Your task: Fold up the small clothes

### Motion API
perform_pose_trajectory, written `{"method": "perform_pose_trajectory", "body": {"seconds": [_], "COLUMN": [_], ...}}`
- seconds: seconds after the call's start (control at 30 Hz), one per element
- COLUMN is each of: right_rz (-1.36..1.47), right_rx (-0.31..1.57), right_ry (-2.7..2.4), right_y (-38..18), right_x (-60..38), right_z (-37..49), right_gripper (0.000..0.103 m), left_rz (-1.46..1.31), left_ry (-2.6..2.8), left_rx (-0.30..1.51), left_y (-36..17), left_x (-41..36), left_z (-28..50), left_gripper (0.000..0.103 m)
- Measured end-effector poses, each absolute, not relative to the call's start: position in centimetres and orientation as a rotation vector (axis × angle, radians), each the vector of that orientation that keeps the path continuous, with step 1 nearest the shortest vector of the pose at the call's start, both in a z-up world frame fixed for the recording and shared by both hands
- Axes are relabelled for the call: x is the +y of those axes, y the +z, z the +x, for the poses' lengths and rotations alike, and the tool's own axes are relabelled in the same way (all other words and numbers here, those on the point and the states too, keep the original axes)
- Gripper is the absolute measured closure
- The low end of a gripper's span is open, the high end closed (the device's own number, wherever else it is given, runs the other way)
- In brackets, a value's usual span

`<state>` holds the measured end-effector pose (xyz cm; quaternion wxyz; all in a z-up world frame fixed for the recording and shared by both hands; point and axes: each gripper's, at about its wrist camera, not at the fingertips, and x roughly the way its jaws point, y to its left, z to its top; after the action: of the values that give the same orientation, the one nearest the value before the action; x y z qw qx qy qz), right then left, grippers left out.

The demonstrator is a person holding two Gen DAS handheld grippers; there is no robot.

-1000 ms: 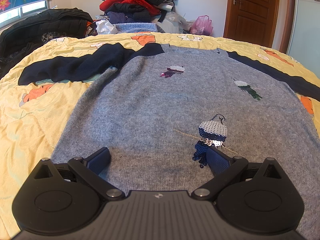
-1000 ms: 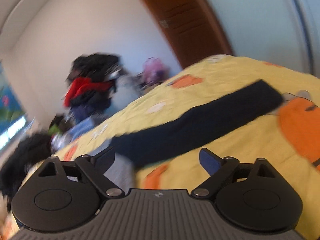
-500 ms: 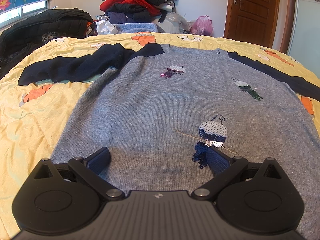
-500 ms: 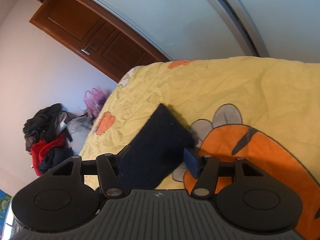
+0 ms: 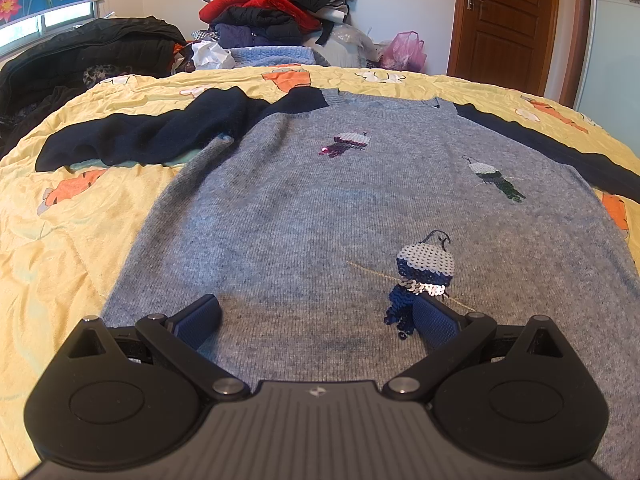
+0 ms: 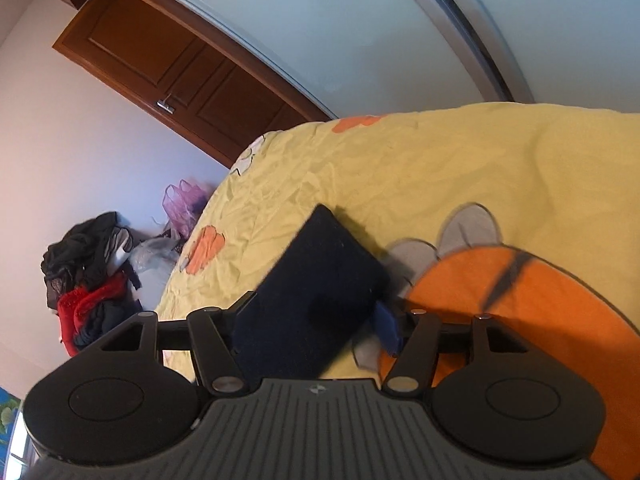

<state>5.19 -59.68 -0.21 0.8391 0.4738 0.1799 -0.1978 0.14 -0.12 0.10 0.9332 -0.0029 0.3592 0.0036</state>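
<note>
A grey knit sweater (image 5: 340, 208) with sequin patches and dark navy sleeves lies flat, face up, on the yellow bedspread (image 5: 60, 240). Its left sleeve (image 5: 140, 136) is bunched and folded near the shoulder; the right sleeve (image 5: 560, 152) stretches out to the right. My left gripper (image 5: 316, 320) is open and rests low over the sweater's hem. In the right wrist view my right gripper (image 6: 316, 328) is partly closed around the cuff end of the navy sleeve (image 6: 316, 292), which lies between the fingers; whether the pads pinch it is unclear.
A heap of clothes (image 5: 276, 12) and a pink bag (image 5: 404, 50) sit beyond the bed's far edge. Dark coats (image 5: 88, 56) lie at the far left. A wooden door (image 5: 508, 20) stands at the back right. An orange print (image 6: 520, 312) marks the bedspread beside the cuff.
The right gripper swung down over the sleeve's cuff, moved closer, and its fingers narrowed around it. The left gripper has not moved.
</note>
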Motion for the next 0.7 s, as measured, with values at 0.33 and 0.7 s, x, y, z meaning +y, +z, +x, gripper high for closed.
{"method": "perform_pose_trajectory", "body": {"seconds": [0.33,0.7], "right_rz": [0.763,0.422], "right_rx": [0.335,0.527], "right_ry": [-0.379,0.274], "right_y": [3.1,4.6], "right_x": [-54.9,-27.9], "right_z": [8.1,13.3], "right_gripper": [0.086,0.086], "left_rz": [-0.006,-0.006], "left_ry": [0.008,0.006], "left_rx": [0.735,0.734], "left_y": [0.1,0.1], "left_x": [-0.1,-0.1], "left_z": [0.1,0.1], "left_gripper": [0.0,0.0]}}
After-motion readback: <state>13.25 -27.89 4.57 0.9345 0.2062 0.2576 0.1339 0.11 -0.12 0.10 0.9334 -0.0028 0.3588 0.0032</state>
